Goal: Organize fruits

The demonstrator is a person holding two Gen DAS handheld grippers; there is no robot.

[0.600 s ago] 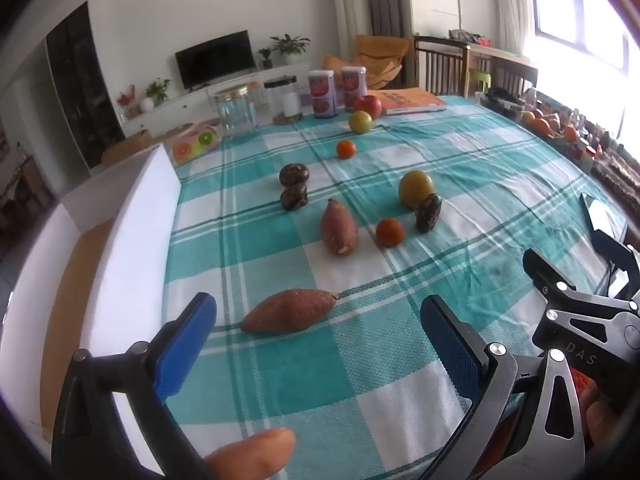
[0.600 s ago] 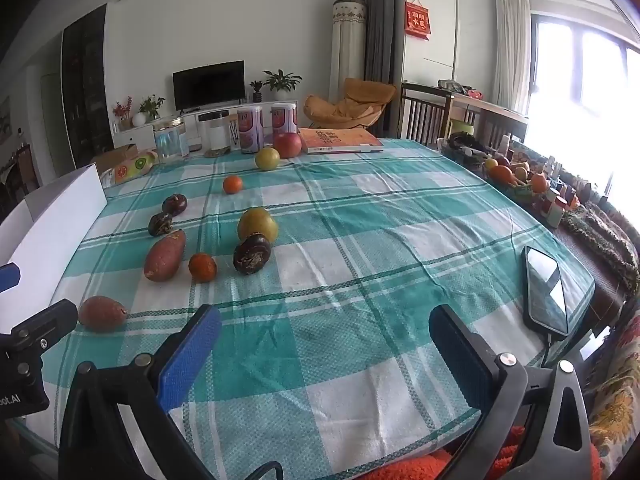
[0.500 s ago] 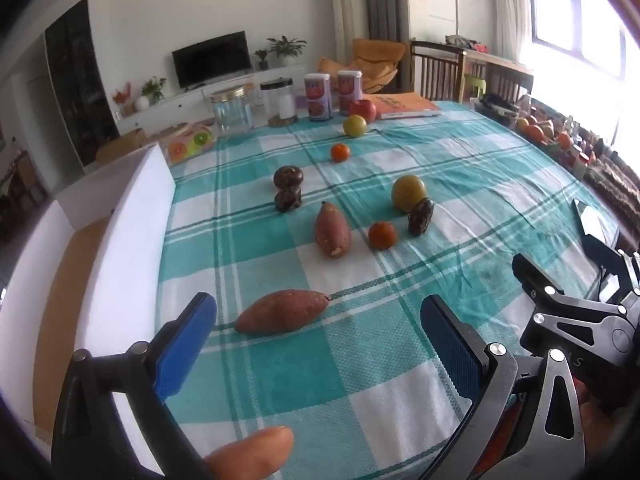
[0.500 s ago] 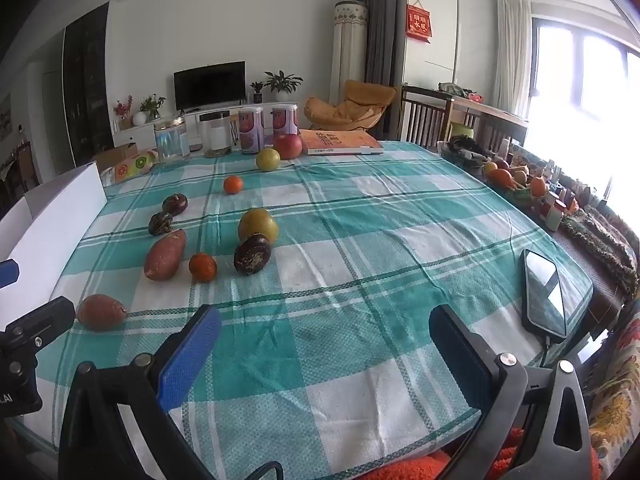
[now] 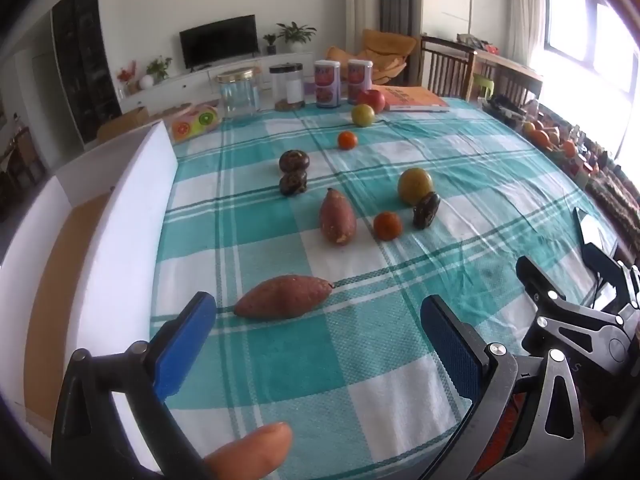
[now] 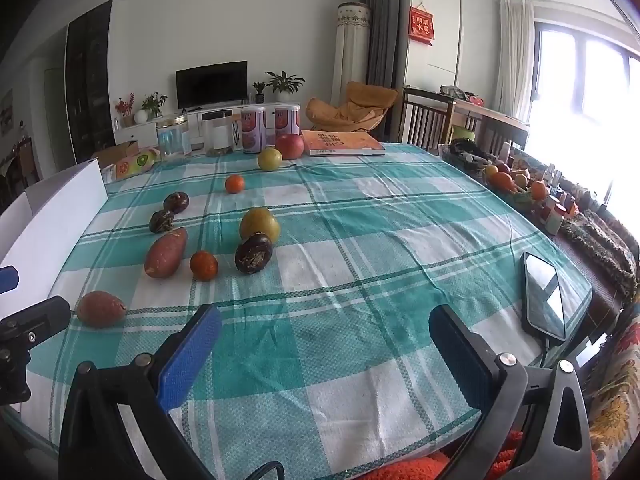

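Note:
Fruits lie scattered on a teal checked tablecloth (image 5: 280, 360). A sweet potato (image 5: 283, 301) lies nearest, just beyond my open, empty left gripper (image 5: 316, 332). A second sweet potato (image 5: 337, 218), a small orange (image 5: 387, 225), a dark fruit (image 5: 426, 210) and a yellow-green fruit (image 5: 415, 185) sit mid-table. Two dark fruits (image 5: 293, 166), another orange (image 5: 347, 139), a green apple (image 5: 363, 115) and a red apple (image 5: 372, 100) lie farther back. My right gripper (image 6: 324, 344) is open and empty over the near table edge; the same fruits (image 6: 259, 224) show to its left.
A white open box (image 5: 120, 232) stands along the table's left edge. Jars and cans (image 5: 326, 84) and an orange book (image 5: 412, 100) stand at the back. A phone (image 6: 544, 296) lies at the right edge. A fruit basket (image 6: 508, 184) sits far right.
The left gripper has drawn back and risen slightly, so the fruits look a little farther. The right gripper has hardly moved. Both stay open.

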